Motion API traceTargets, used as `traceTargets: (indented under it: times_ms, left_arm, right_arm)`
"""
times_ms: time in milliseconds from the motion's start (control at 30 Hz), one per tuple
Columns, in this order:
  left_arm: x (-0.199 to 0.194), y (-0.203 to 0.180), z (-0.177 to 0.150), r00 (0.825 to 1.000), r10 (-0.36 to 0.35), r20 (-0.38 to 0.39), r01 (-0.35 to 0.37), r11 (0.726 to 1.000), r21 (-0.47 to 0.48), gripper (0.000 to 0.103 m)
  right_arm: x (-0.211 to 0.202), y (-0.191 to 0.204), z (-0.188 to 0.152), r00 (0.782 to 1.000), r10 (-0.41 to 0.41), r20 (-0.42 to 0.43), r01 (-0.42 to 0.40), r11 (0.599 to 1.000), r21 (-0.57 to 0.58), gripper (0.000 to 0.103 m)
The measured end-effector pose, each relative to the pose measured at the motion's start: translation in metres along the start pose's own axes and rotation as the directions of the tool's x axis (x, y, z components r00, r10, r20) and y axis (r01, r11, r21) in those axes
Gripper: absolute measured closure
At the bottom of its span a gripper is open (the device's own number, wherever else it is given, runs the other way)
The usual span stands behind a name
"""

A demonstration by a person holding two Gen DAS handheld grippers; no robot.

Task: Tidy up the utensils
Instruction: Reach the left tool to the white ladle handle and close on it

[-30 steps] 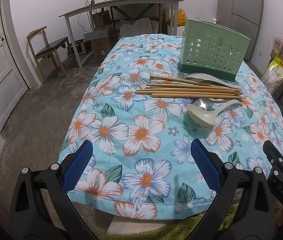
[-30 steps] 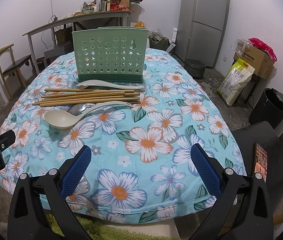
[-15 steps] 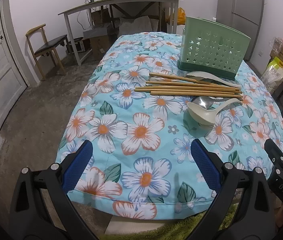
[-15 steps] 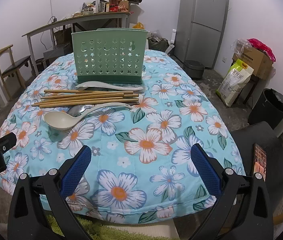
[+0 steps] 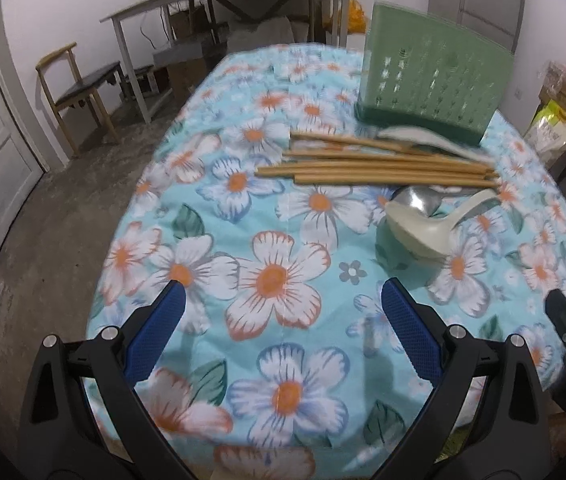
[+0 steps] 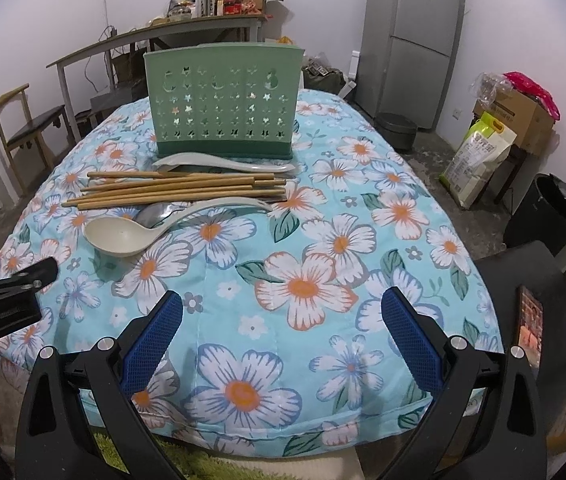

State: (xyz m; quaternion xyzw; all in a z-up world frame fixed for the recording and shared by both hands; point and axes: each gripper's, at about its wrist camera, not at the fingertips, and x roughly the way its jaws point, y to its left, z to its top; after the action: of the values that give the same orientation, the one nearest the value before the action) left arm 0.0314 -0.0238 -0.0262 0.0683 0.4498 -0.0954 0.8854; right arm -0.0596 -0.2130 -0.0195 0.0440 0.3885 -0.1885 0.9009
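Floral worktop (image 6: 323,280): chopsticks (image 6: 179,192) lying crosswise, far-left of gaping, empty right hand-held gripper (image 6: 283,332); left hand-held gripper (image 5: 283,320) gaping, nearer.

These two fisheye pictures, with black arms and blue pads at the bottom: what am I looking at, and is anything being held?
Each picture comes from a camera on a hand-held gripper, looking forward along its jaws. The left gripper and right gripper are both open and hold nothing. On the floral cloth lie chopsticks, a cream ladle, a metal spoon and a pale spoon, in front of a green holder. The left view is blurred.
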Motion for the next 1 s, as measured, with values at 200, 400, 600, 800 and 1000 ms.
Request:
traceTargets:
  times_ms: [200, 400, 600, 800, 1000]
  left_arm:
    - [0.034, -0.001, 0.002, 0.999, 0.01, -0.053, -0.009, 1.0, 0.022, 0.008]
    - [0.038, -0.001, -0.003, 1.0, 0.005, 0.013, -0.005, 0.999, 0.033, 0.008]
    - [0.034, -0.002, -0.009, 0.999, 0.013, 0.05, -0.015, 0.999, 0.042, 0.007]
    - [0.033, -0.003, -0.011, 0.998, 0.022, 0.052, -0.024, 0.999, 0.033, 0.007]
    - [0.025, 0.014, 0.003, 0.991, -0.131, 0.011, 0.131, 0.991, -0.036, 0.007]
  right_arm:
    - [0.018, 0.004, -0.002, 0.999, 0.016, -0.041, -0.016, 1.0, -0.013, 0.006]
    - [0.043, 0.009, -0.003, 0.996, 0.027, -0.091, -0.032, 0.998, -0.051, 0.006]
    - [0.059, 0.012, -0.007, 0.995, 0.055, -0.086, -0.061, 0.996, -0.065, 0.006]
    - [0.063, 0.007, -0.007, 0.993, 0.094, -0.069, -0.098, 0.993, -0.059, 0.006]
    - [0.064, 0.001, -0.011, 0.988, 0.145, -0.052, -0.147, 0.987, -0.057, 0.006]
